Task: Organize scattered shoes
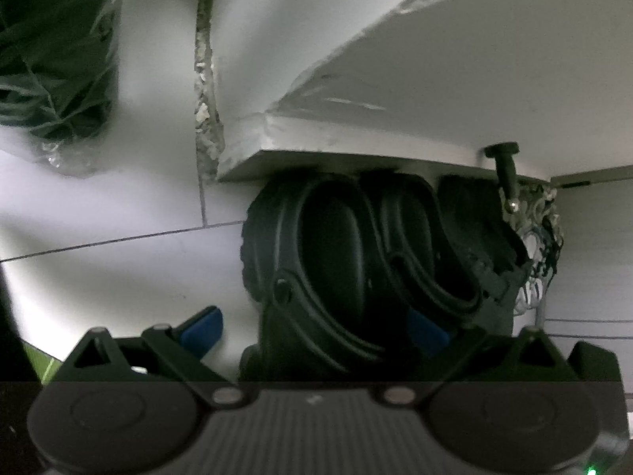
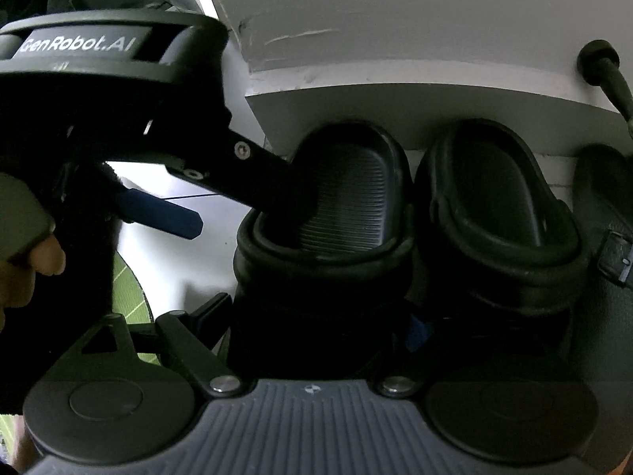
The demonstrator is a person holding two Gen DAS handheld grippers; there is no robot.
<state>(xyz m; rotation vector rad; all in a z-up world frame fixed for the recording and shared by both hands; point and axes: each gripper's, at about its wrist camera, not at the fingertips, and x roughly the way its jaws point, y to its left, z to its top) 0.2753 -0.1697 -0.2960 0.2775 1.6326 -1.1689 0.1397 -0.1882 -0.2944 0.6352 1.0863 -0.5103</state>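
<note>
The white cabinet (image 2: 395,19) is overhanging two black clogs (image 2: 498,213) sitting side by side beneath it. The left gripper (image 2: 245,213) is spread wide astride the left clog's (image 2: 340,198) rim; the right gripper (image 2: 316,324) is straddling its heel, jaws wide.

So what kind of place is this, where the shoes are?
Probably a home entryway or hallway floor: black clogs lined up under a white ledge, pale floor tiles, and a door stopper.
</note>
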